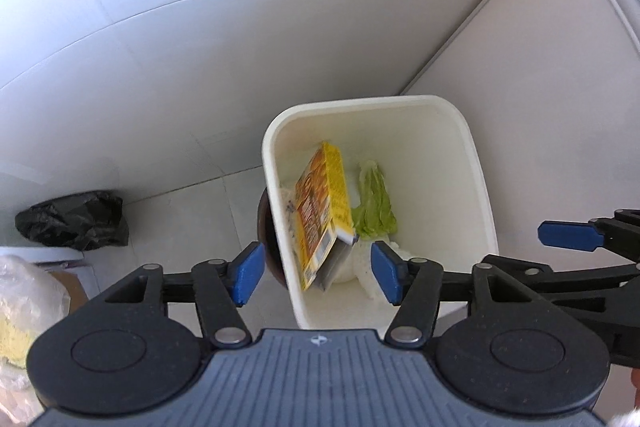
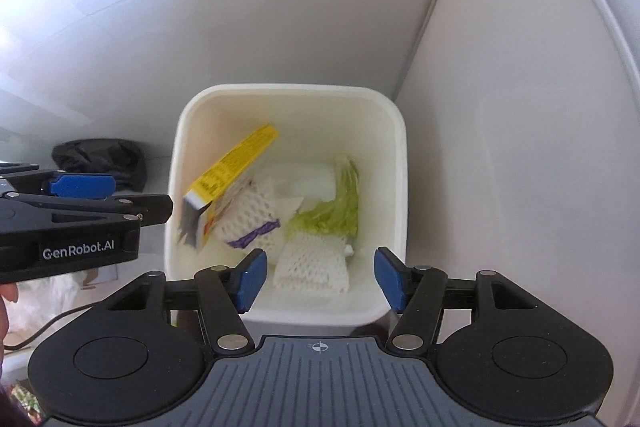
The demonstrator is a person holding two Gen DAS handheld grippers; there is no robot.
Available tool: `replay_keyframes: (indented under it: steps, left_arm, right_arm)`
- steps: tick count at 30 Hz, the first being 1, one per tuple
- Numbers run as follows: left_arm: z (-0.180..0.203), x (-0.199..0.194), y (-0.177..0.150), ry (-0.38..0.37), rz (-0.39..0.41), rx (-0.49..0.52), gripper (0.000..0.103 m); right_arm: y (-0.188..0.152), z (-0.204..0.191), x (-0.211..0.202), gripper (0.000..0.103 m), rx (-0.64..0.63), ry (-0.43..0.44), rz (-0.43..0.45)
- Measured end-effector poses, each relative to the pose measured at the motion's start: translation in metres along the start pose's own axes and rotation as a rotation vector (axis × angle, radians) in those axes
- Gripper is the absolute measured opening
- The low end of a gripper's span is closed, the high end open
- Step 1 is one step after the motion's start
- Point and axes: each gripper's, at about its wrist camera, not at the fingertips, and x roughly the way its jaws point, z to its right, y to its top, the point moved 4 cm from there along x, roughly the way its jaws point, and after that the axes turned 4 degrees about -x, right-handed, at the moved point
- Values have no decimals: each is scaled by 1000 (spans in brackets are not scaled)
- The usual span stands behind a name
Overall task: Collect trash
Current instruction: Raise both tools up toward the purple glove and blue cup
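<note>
White bin (image 2: 384, 115) holding trash.
A yellow box (image 2: 234, 163) leans tilted against its left wall; a green leaf (image 2: 340, 205) and white foam nets (image 2: 312, 259) lie at the bottom.

The yellow box (image 1: 324, 215) is motion-blurred and its print unreadable. The bin wall (image 1: 280, 211) hides part of a dark round thing (image 1: 267, 227). The clear bag (image 1: 24, 303) is cut off by the edge.

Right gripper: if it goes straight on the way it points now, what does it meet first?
Probably the white foam net sleeve lying in the white plastic bin; the open right gripper points down into it. Depth is unclear.
</note>
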Motion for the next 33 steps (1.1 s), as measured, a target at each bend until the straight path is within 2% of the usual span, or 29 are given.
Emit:
replay_keyframes:
  steps: [2,4,15,21,24,33]
  left_arm:
    - [-2,-5,-5,5,1,0,63]
    - [-4,-9,-8,7,2,3,70]
    - [-11,-31,-17,64,-19,-1,96]
    - [-11,-55,-21,58,-47,-7,99]
    - [-7,-71,-20,51,-26,-1,100]
    - [16,-103,-12,1,39,33,102]
  right_arm:
    - [-5,-2,-9,61,-3,2,7]
    - [-9,-5,-17,68,-4,10,21]
    - [-31,-21,-65,81,-59,44,71]
    - [-40,-22,-98,85,-71,54,125]
    - [-44,-19,-117,88,-75,62,166]
    - [-60,-6,-165,88,-53,-28,281]
